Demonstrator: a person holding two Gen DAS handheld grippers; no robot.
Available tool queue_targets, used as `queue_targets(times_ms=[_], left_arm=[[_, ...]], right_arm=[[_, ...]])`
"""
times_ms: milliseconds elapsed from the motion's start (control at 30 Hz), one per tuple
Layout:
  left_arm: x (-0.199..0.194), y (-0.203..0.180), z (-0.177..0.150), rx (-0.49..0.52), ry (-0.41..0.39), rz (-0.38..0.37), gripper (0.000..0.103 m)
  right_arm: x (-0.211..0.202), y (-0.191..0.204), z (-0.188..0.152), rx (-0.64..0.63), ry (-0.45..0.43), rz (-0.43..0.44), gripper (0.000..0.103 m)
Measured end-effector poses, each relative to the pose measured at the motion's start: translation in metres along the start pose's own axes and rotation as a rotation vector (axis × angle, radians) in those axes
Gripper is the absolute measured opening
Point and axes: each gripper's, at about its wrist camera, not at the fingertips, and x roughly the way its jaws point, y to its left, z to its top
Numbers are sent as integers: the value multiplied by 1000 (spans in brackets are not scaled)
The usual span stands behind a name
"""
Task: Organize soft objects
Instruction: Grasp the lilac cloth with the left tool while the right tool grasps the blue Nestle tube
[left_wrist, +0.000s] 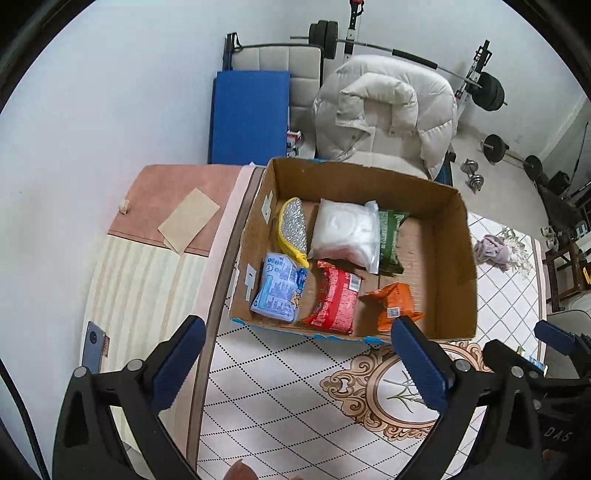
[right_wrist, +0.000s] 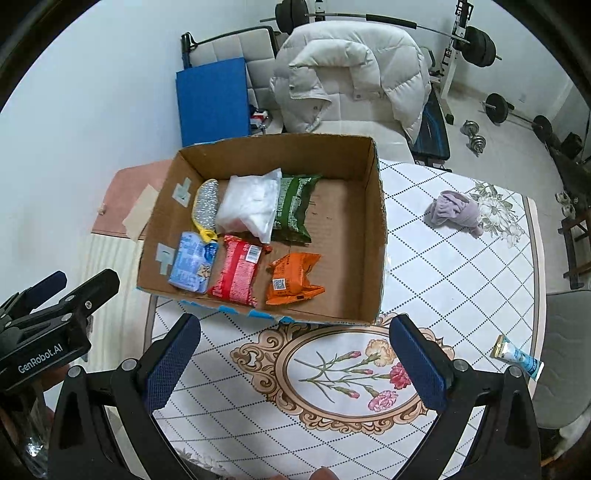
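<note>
An open cardboard box (left_wrist: 454, 254) (right_wrist: 375, 236) stands on the table and holds several soft packs: a silver pouch with yellow trim (right_wrist: 206, 206), a white bag (right_wrist: 251, 205), a green pack (right_wrist: 295, 206), a light blue pack (right_wrist: 190, 264), a red pack (right_wrist: 236, 271) and an orange pack (right_wrist: 293, 277). A crumpled lilac cloth (right_wrist: 454, 212) (left_wrist: 493, 249) lies on the table right of the box. A small blue-and-white tube (right_wrist: 519, 356) lies near the right edge. My left gripper (left_wrist: 295, 349) and right gripper (right_wrist: 293, 349) are both open and empty, above the table in front of the box.
The table has a white diamond-patterned cover (right_wrist: 443, 266). A pink mat with brown paper (left_wrist: 188, 221) and a phone (left_wrist: 94, 347) lie on the left. A chair with a white puffy jacket (right_wrist: 351, 74) stands behind the box. Weights (right_wrist: 476, 40) stand beyond.
</note>
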Motion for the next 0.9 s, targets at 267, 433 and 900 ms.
queue_targets(times_ms=[267,433,900], left_arm=[[-12,-38,1,49,-10,21,103],[2,-122,20,252,-33,56,103],[175,-428,64,1059,57,151,103]], right_arm=[[-17,-40,-9,139,4,108,103],[-12,-159,-37,506,6,136,103],[78,-430,-144,1169,161,1,103]])
